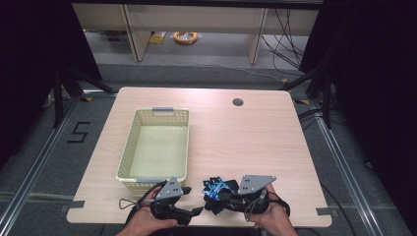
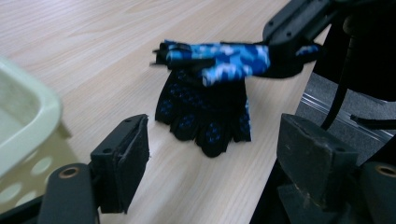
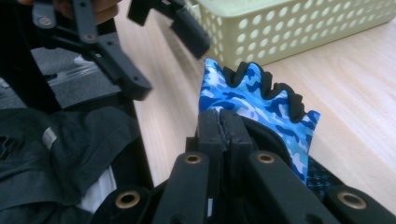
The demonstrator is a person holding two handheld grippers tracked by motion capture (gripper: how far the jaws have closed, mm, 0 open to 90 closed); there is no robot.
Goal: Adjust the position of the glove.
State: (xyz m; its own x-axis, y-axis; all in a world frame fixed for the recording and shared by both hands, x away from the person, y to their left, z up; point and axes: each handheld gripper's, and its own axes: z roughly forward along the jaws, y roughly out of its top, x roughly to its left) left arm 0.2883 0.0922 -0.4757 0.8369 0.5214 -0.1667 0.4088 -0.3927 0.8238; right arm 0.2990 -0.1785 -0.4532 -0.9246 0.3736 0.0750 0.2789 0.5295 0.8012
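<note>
1. R gripper (image 1: 231, 195), lower centre of the high view: jaws shut tight on the edge of a blue camo glove (image 1: 215, 189). In the R gripper view the two pads meet at mid-frame with the fabric pinched between them.
2. L gripper (image 1: 193, 200), lower left of centre in the high view: jaws stand wide apart, nothing between them. In the L gripper view the glove lies ahead of the pads, not touching either.
3. Glove position: near table (image 1: 236, 142) edge, bottom centre of the high view, just right of the basket (image 1: 129, 147). The L gripper view shows the blue part lifted level by the R jaws, with black palm part (image 2: 203, 112) hanging down onto the wood.
4. Step in hand (judged): L gripper to take a second hold so the glove can go to the basket. Best aim is the hanging black part, pads either side of one layer; close fully before R lets go. Keep the lift low so the limp cloth doesn't drag or catch the basket rim.
5. Materials: glove is soft knit, camo back, black scalloped trim, palm w/ blue grip dots. Basket is pale yellow plastic, perforated walls, grey handle tabs. Table is light wood-grain laminate w/ round cable hole (image 1: 238, 102) upper right.
</note>
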